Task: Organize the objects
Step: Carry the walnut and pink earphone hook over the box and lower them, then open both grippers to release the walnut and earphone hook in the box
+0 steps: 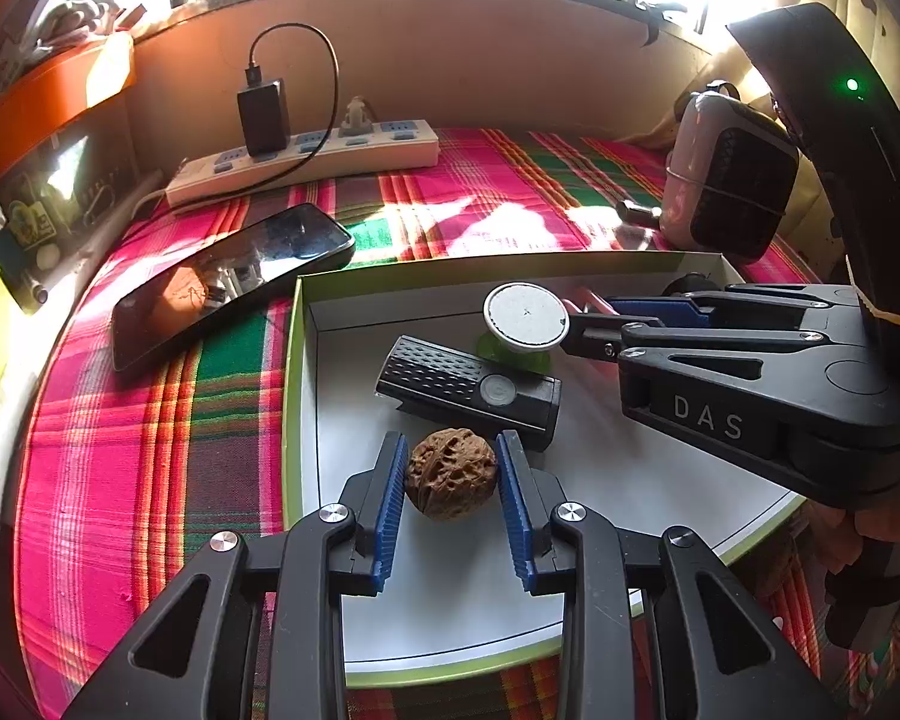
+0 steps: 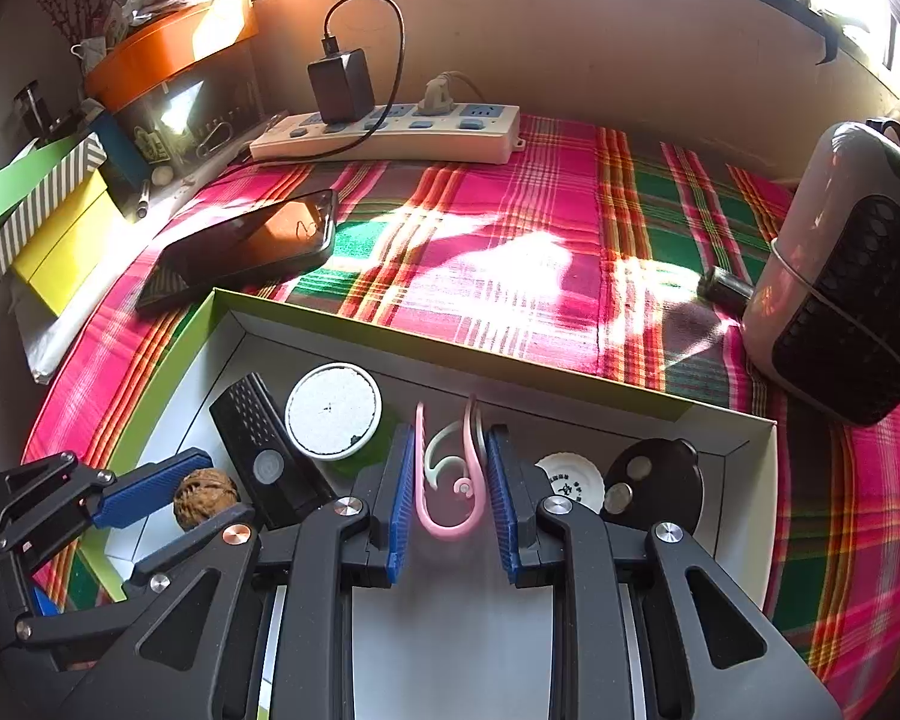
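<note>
My left gripper (image 1: pixel 451 450) is shut on a brown walnut (image 1: pixel 450 480), a blue pad pressing each side, low over the floor of a white tray with a green rim (image 1: pixel 294 420). In the right wrist view that gripper (image 2: pixel 221 495) grips the walnut (image 2: pixel 201 501) at the tray's left end. My right gripper (image 2: pixel 450 438) is shut on a pink hook (image 2: pixel 450 516), with a white hook (image 2: pixel 435 456) looped beside it, near the tray's far wall (image 2: pixel 570 384). In the left wrist view the right gripper (image 1: pixel 606 315) reaches in from the right.
In the tray lie a black device with a round button (image 1: pixel 468 390), a white-lidded green jar (image 2: pixel 333 411), a white cap (image 2: pixel 570 480) and a black disc piece (image 2: pixel 654 480). On the plaid cloth are a phone (image 2: pixel 240 246), a power strip (image 2: pixel 390 132) and a small grilled appliance (image 2: pixel 846 276).
</note>
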The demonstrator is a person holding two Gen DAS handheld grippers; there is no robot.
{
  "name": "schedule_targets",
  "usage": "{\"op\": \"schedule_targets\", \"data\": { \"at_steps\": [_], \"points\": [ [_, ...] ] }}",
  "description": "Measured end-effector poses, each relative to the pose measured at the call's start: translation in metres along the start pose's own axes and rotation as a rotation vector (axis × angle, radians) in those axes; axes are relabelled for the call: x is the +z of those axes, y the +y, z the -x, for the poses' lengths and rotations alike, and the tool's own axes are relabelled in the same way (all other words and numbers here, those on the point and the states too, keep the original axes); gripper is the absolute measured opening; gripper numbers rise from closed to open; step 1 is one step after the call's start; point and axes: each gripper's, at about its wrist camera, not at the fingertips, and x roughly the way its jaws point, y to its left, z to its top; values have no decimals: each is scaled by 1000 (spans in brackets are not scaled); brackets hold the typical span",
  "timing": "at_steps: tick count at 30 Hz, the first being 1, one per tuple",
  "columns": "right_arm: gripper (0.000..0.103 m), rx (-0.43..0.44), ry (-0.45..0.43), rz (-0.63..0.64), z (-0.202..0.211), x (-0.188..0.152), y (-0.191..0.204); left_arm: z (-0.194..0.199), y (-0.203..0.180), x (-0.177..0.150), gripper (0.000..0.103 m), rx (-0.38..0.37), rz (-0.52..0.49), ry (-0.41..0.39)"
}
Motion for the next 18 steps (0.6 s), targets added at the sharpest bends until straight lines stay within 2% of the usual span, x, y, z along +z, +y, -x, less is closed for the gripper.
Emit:
{"op": "schedule_targets", "data": {
  "at_steps": [18],
  "points": [
    [25,14,-6,-24,0,1,-2,-1,-1,0,29,7,-6,3]
  ]
}}
